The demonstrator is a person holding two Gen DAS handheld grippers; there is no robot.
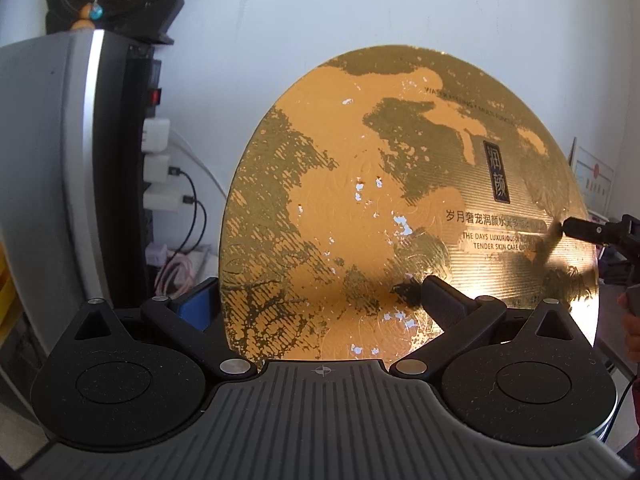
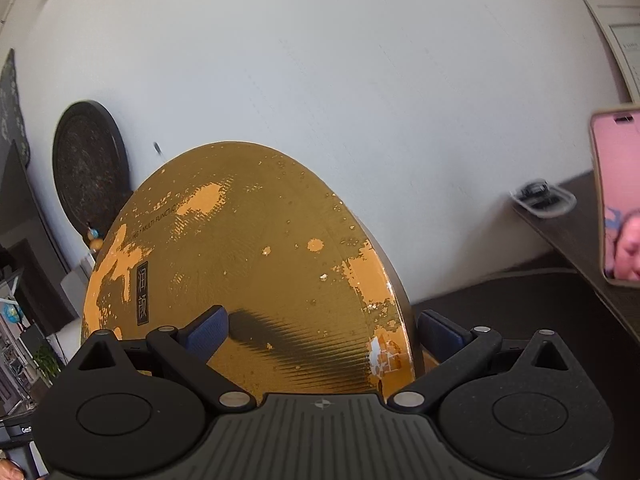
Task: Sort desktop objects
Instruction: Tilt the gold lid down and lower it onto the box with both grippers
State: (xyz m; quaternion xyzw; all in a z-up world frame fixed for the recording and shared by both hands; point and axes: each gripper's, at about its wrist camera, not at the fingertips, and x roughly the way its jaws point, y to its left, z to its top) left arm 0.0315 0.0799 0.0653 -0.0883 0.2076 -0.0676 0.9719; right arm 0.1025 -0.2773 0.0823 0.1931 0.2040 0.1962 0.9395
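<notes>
Two grippers, one item held between them. Item: round gold box (image 1: 360,208), flat and disc-shaped, standing on edge in front of a white wall (image 1: 400,8). Gold foil face worn through in patches to orange beneath; a dark label with two Chinese characters, and lines of Chinese and English print including "TENDER SKIN CARE".

Left gripper (image 1: 320,304): fingers straddle the box's lower edge, one blue-padded finger behind its left rim, the other black finger in front of the face. Whether the pads press the box cannot be told from this view.

Right gripper (image 2: 324,336): fingers set on either side of the box's rim, the left blue pad against the gold face, the right pad behind the dark side wall; they appear to pinch the box edgewise. The same gripper shows in the left wrist view as a black finger reaching the box's right edge (image 1: 588,232).

Surroundings, left wrist view: grey-and-black appliance (image 1: 60,160) at left, white plug adapters (image 1: 160,168) with black cables, pink coiled cable (image 1: 176,272) below.

Surroundings, right wrist view: dark round plate (image 2: 88,168) leaning on the wall, dark counter (image 2: 520,300) at right, phone with pink screen (image 2: 616,196) at the right margin, small clear-cased object (image 2: 544,196), blurred, on a ledge.
</notes>
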